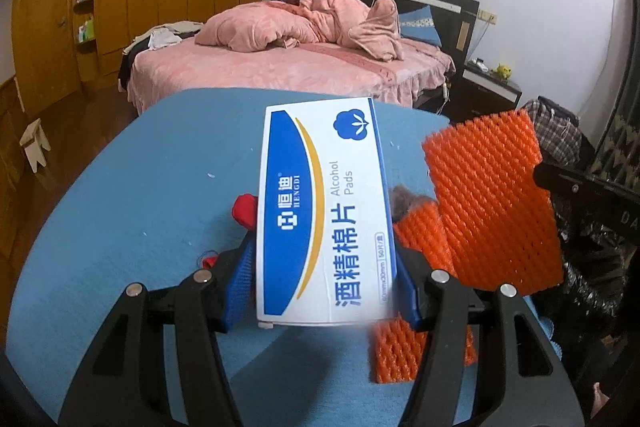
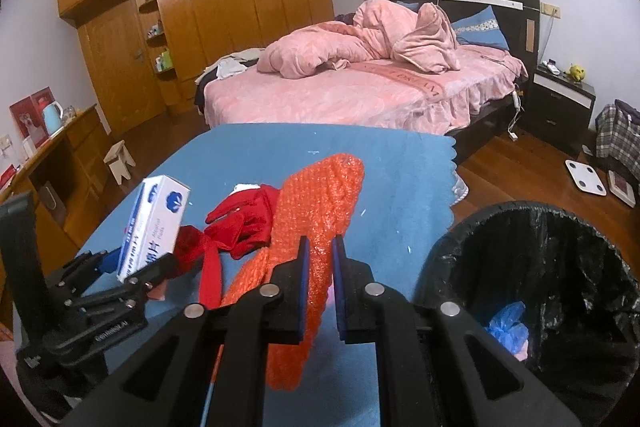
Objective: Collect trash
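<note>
Clamped between the blue pads of my left gripper (image 1: 326, 291), low in the left wrist view, sits the white alcohol pads box (image 1: 324, 211), held above the blue desk (image 1: 132, 195), while my right gripper (image 2: 320, 287) pinches narrow on the orange foam net (image 2: 316, 211) at the centre of its frame. Both pieces look lifted and ready, so I judge this the carrying step. Next I need to swing each over the black-lined trash bin (image 2: 540, 223) at lower right and let go, with the red cloth (image 2: 240, 223) left on the desk.

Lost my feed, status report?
Left gripper shut on box. Right gripper shut on orange net. Bin open at right, red cloth on table.
</note>
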{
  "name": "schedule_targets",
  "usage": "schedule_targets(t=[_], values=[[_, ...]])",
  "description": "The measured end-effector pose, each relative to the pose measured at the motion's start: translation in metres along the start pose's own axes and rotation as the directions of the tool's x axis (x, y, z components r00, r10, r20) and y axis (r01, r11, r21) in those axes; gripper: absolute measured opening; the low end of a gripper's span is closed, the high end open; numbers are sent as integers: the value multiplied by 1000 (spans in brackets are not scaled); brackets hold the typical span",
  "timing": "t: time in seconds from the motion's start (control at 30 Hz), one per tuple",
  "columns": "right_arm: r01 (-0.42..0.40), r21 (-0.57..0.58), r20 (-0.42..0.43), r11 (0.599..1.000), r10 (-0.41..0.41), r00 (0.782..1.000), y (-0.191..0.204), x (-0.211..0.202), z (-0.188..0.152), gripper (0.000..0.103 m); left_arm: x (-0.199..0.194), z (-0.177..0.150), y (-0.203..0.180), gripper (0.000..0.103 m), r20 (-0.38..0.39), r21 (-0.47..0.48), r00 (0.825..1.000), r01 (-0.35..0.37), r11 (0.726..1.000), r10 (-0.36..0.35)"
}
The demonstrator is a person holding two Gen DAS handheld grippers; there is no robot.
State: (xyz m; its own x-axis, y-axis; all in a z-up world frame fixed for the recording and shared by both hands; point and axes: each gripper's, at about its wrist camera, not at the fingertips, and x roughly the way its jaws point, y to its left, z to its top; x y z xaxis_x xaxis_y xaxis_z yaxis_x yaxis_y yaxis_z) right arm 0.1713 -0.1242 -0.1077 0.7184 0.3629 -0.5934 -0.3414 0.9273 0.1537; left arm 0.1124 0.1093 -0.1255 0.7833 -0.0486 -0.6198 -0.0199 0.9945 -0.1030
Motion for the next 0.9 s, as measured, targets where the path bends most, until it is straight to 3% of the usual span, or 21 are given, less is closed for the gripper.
schedule_targets(t=[0.4, 0.7, 0.9], values=[[8, 25, 50, 1000, -10, 999, -14, -18, 11, 11, -33, 21, -4, 58, 53, 6, 998, 32, 999, -32], [18, 45, 16, 999, -19, 1000, -20, -7, 2, 11, -4, 7, -18, 58, -11, 42, 999, 30, 999, -30], [30, 44, -12, 999, -30, 999, -20, 3, -4, 11, 17, -4, -26, 68, -49, 81, 999, 15, 997, -11]])
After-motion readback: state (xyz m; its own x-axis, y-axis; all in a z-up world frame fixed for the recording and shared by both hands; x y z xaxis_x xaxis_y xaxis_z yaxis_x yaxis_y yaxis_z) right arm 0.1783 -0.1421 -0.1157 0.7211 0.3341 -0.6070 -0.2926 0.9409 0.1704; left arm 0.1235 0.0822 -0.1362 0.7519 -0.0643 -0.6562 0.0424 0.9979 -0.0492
